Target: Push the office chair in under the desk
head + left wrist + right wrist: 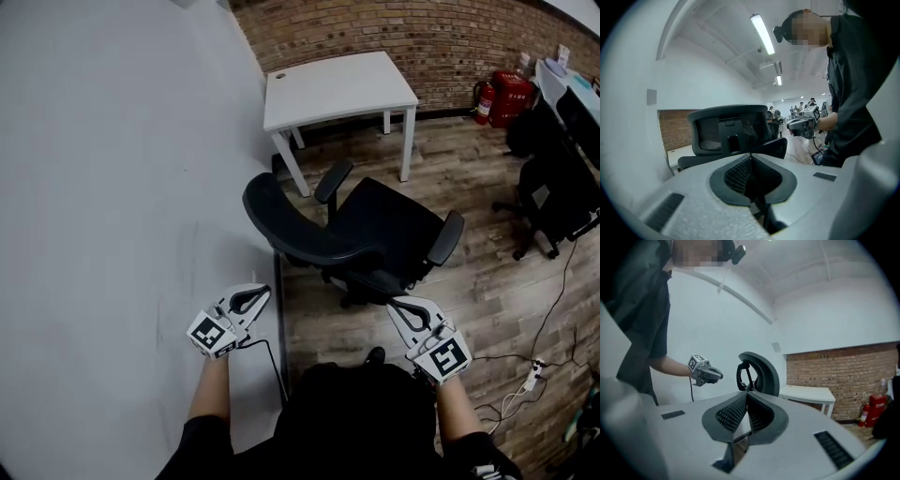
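Office chair (pixel 356 239): pulled out, standing clear of the desk (pixel 337 89) on its near side, turned askew, backrest on the side away from the desk

Left gripper (pixel 251 300), right gripper (pixel 401 307): both clenched on nothing, behind the backrest, farther from the desk, not touching the chair

Risk, judged: pushed while askew, the armrest (pixel 333 180) may strike a desk leg, or the castors may veer

Containers: none seen

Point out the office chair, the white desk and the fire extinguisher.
office chair (pixel 392 228), head view, middle of the seat cushion.
white desk (pixel 339 84), head view, bare tabletop.
fire extinguisher (pixel 484 103), head view, red cylinder body.
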Demonstrator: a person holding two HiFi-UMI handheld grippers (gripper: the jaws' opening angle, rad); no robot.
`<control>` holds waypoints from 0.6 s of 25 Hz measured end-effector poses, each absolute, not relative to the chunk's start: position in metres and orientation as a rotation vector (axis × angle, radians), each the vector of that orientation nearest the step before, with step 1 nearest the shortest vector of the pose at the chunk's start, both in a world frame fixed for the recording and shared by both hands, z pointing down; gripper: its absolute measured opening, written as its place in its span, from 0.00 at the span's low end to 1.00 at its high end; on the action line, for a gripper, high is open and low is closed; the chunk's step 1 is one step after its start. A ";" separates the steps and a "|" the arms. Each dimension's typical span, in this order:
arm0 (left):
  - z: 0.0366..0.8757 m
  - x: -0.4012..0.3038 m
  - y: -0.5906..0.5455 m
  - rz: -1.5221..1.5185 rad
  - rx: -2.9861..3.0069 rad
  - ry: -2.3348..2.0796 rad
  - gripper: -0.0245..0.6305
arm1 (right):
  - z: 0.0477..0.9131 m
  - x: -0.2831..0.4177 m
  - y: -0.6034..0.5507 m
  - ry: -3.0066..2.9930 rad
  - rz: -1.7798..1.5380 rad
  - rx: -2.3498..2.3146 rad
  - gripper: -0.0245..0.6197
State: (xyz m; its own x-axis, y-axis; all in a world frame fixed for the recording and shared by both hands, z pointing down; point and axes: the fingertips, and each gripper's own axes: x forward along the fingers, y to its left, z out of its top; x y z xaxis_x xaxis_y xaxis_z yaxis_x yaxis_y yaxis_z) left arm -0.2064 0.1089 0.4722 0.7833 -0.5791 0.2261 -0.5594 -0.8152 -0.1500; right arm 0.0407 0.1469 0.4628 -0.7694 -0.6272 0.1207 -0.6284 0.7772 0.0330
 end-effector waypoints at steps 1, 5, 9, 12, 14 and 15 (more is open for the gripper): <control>0.471 -0.211 0.101 -0.429 -2.890 0.907 0.07 | 0.462 0.042 0.143 -2.836 0.008 1.013 0.05; 0.466 -0.229 0.066 -0.538 -2.859 0.832 0.07 | 0.461 0.047 0.136 -2.818 0.027 1.028 0.05; 0.462 -0.244 0.025 -0.636 -2.828 0.718 0.07 | 0.457 0.052 0.130 -2.790 0.017 1.045 0.05; 0.467 -0.260 -0.016 -0.723 -2.812 0.620 0.07 | 0.459 0.058 0.121 -2.749 0.021 1.100 0.05; 0.476 -0.271 -0.046 -0.801 -2.800 0.543 0.12 | 0.464 0.064 0.114 -2.706 0.055 1.146 0.05; 0.480 -0.276 -0.059 -0.849 -2.791 0.491 0.19 | 0.466 0.065 0.111 -2.683 0.075 1.162 0.06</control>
State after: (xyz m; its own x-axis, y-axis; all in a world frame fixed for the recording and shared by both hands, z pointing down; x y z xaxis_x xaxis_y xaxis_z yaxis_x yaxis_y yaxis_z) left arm -0.2759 -0.0586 0.4799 0.7821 -0.3625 0.5069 -0.2580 -0.9287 -0.2662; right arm 0.0650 0.1110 0.4662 -0.6648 -0.7147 0.2176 -0.7257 0.6869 0.0388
